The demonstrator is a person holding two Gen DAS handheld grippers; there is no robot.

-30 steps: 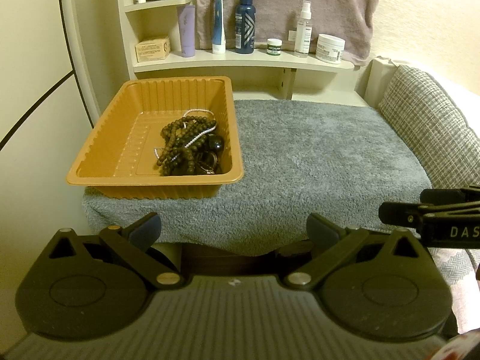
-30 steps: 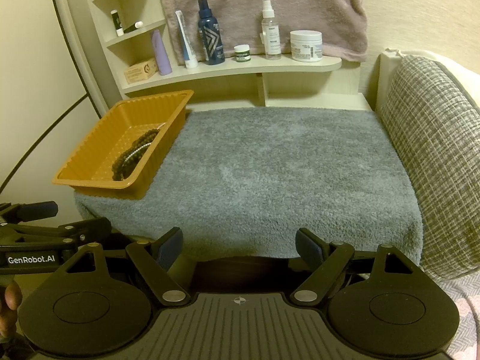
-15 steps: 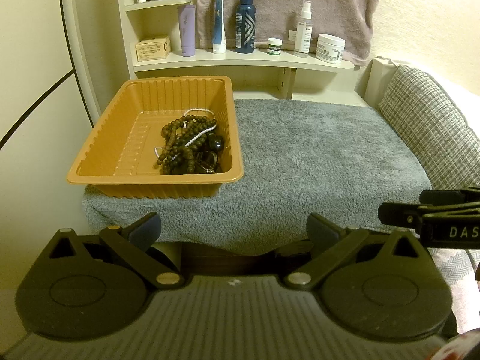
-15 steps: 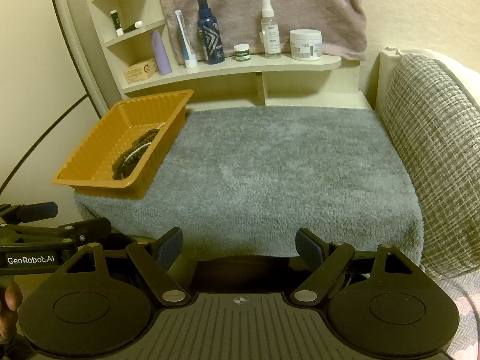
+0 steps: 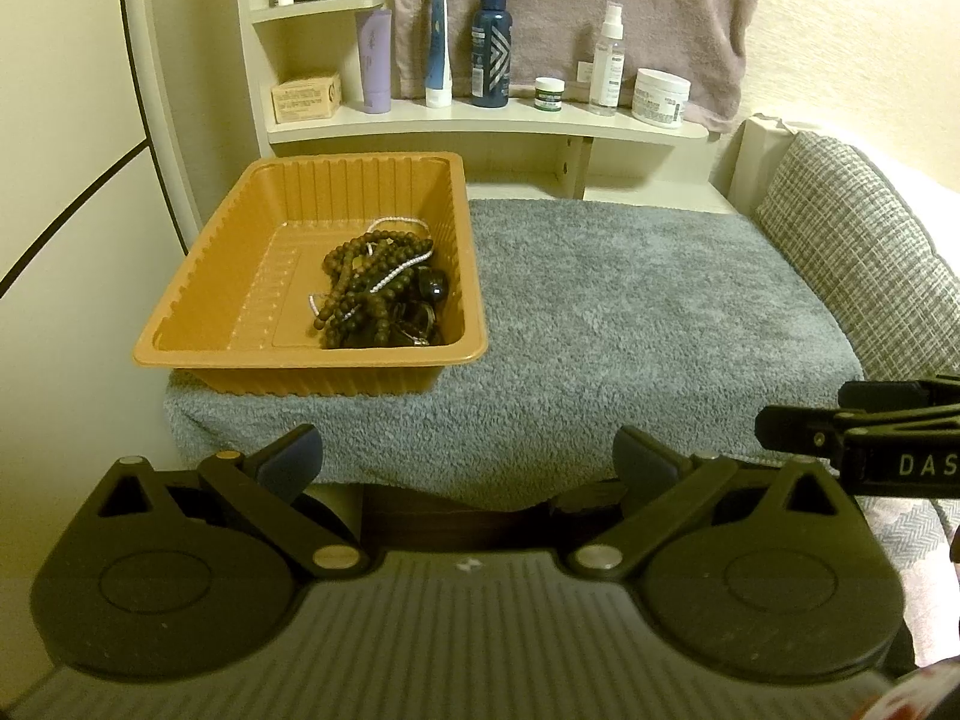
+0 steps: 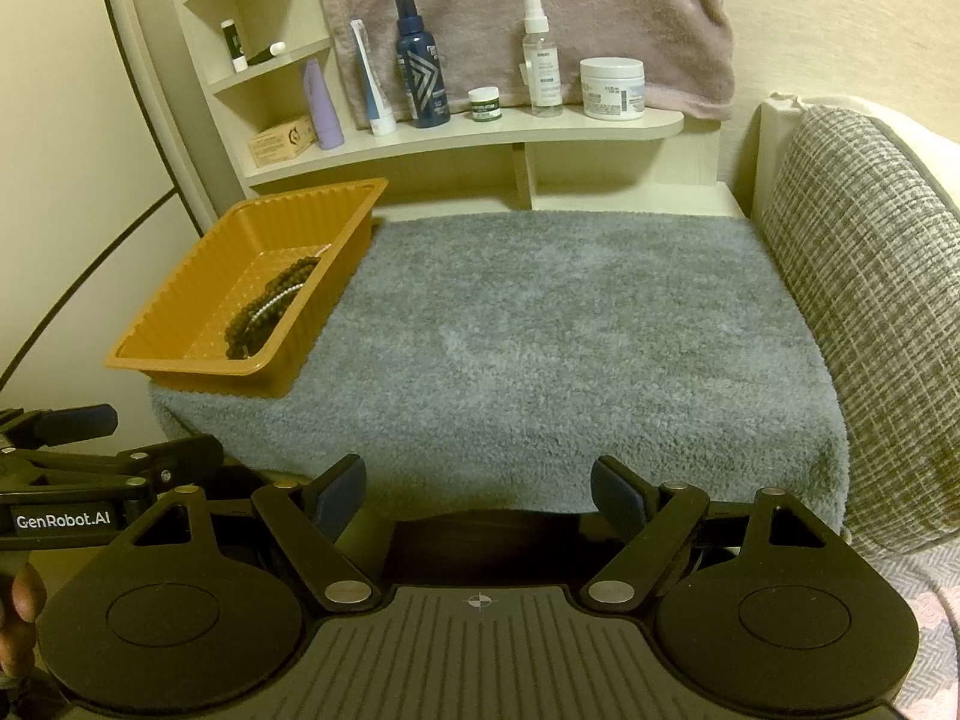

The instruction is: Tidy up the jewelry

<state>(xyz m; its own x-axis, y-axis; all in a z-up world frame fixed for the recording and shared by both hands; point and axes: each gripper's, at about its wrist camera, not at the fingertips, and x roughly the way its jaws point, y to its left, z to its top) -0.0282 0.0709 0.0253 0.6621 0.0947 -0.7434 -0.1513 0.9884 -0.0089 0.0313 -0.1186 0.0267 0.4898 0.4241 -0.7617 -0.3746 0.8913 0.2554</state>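
Observation:
An orange plastic tray (image 5: 210,294) (image 6: 180,324) sits on the left part of a grey towel-covered table (image 5: 630,312) (image 6: 570,330). In the tray's right half lies a tangle of jewelry (image 5: 378,294) (image 6: 270,309): dark wooden bead strands, a thin white bead string and a dark ring-like piece. My left gripper (image 5: 468,459) hangs open short of the table's near edge, empty. My right gripper (image 6: 477,489) is open too, with nothing between its fingers, in front of the table's middle. Each gripper shows at the edge of the other's view.
A curved shelf (image 5: 480,120) behind the table carries bottles, tubes, jars and a small box. A pinkish towel (image 6: 522,6) hangs above it. A checked grey cushion (image 6: 870,300) borders the table on the right. A wall is on the left.

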